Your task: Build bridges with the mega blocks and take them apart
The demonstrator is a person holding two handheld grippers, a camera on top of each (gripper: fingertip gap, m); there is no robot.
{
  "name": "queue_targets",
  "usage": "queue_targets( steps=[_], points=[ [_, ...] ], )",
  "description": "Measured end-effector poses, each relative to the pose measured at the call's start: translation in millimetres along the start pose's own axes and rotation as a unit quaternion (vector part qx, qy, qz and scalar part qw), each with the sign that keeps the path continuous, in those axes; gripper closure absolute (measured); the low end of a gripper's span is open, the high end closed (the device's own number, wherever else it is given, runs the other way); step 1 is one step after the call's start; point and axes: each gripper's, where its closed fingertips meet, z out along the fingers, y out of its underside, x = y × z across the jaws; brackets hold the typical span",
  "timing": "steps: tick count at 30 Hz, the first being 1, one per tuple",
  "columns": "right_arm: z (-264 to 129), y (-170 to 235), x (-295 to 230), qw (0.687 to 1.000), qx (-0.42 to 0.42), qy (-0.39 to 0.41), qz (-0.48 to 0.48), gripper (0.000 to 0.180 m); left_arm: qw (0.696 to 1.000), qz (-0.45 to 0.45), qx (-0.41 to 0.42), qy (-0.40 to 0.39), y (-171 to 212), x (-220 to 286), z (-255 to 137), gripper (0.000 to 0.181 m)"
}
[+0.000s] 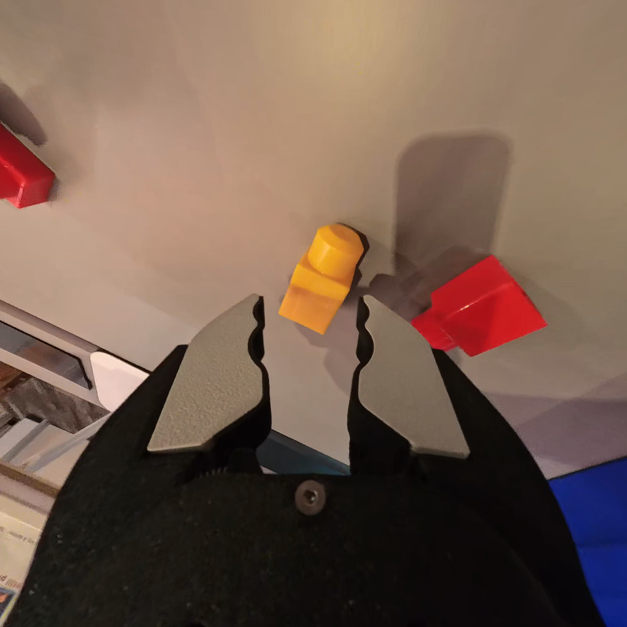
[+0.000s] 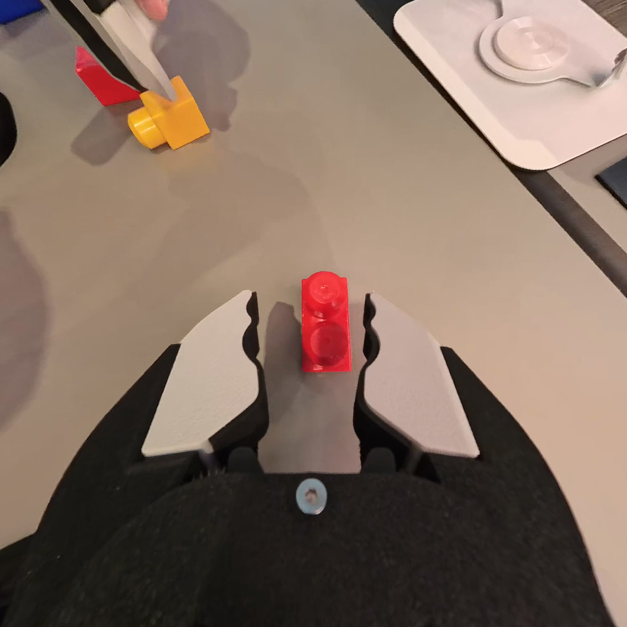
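In the left wrist view, the left tool (image 1: 310, 305) is seen with its jaws parted and nothing between them. A yellow single-stud plastic block (image 1: 319, 281) lies on its side on the grey counter (image 1: 237, 118), just beyond the fingertips at 12 o'clock. A red sloped plastic block (image 1: 481, 308) lies near it at 3 o'clock, and another red block (image 1: 20, 169) is cut off by the frame at 9 o'clock, so its shape cannot be told. The yellow block being tipped over, a closing grip could be judged likely to catch the round stud and let it roll away

In the right wrist view, the right tool (image 2: 310, 298) is likewise spread and empty, and a red two-stud plastic block (image 2: 325, 322) stands on the counter between its fingers, nearer the right one. An off-centre closure could push or twist it. At 11 o'clock the left tool appears to touch the yellow block, partly hiding the red sloped block. A white moulded tray (image 2: 458, 112) is cut off at 1 o'clock
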Motion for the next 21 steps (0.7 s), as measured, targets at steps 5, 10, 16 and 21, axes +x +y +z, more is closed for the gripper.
queue_targets(
  steps=[5,10,16,21],
  points=[
    [-2.6,-3.1,0.0,1.0,0.008,-0.006,0.0,0.121,1.0,0.025,0.003,0.013,3.7,3.9,15.4,0.136],
    [-2.4,-6.9,-2.8,1.0,0.013,-0.014,-0.005,0.123,0.999,0.042,0.017,0.007,-4.9,-1.8,24.1,0.143],
    [-7.9,-14.8,-7.2,0.999,0.041,-0.025,-0.007,0.123,0.968,-0.232,-0.014,-0.091,10.2,-55.8,0.6,0.143],
    [-13.6,-25.9,-8.7,0.996,0.076,-0.035,0.005,0.125,0.757,-0.63,-0.002,-0.171,29.9,-44.2,-39.1,0.143]
  ],
)
